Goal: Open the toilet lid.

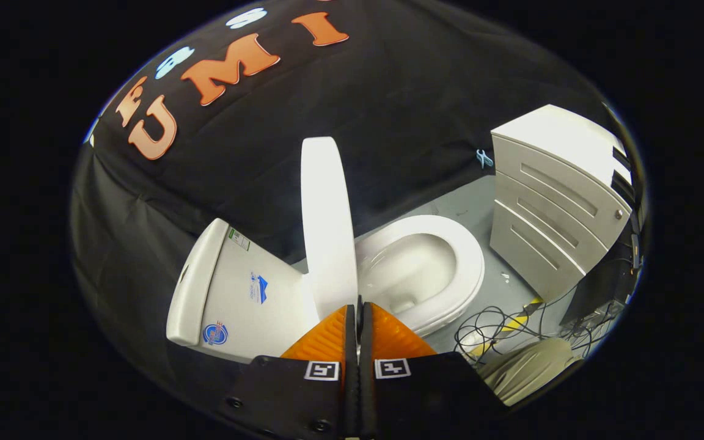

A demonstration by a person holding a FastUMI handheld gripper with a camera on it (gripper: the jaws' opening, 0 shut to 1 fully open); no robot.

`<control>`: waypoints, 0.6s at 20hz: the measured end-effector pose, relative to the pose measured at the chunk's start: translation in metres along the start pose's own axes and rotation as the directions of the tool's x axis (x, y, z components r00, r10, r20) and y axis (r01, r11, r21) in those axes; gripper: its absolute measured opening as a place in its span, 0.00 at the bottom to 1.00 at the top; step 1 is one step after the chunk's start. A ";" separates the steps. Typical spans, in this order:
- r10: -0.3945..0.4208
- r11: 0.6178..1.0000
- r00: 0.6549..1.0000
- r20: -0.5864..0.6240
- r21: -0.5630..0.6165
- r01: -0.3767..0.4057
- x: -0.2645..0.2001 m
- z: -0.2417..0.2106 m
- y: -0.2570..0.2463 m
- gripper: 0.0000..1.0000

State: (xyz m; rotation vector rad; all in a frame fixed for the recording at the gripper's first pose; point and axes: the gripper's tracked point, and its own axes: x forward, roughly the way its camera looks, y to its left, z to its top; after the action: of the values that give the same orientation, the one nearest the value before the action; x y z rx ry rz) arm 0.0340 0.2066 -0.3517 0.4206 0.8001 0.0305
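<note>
Claw (358, 305) pinching raised toilet lid (326, 214)

Raised toilet lid (327, 220) right ahead of the closed hand-held gripper (359, 308); cabinet (550, 208) and cables (498, 324) beside the bowl (431, 269).

Pressed together with almost no gap, the gripper (359, 318) has ribbed orange plastic fingers (388, 335). Just ahead, the raised toilet lid (326, 220) and seat (450, 269) look smooth, glossy white; the drawer cabinet (550, 208) beyond is matt white, the floor (468, 211) dull grey.

The fisheye camera rides on the gripper (358, 315) and looks forward along its orange fingers (321, 339), rolled sideways, from above and very near the raised toilet lid (327, 220), taking in bowl (419, 269), tank (236, 287) and cabinet (553, 201).
</note>
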 end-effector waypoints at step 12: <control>-0.023 0.987 0.998 0.052 -0.157 0.031 -0.010 -0.012 0.064 0.08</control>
State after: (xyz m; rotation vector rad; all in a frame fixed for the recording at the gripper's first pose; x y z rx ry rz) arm 0.0271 0.2682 -0.3285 0.2594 0.7484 0.0573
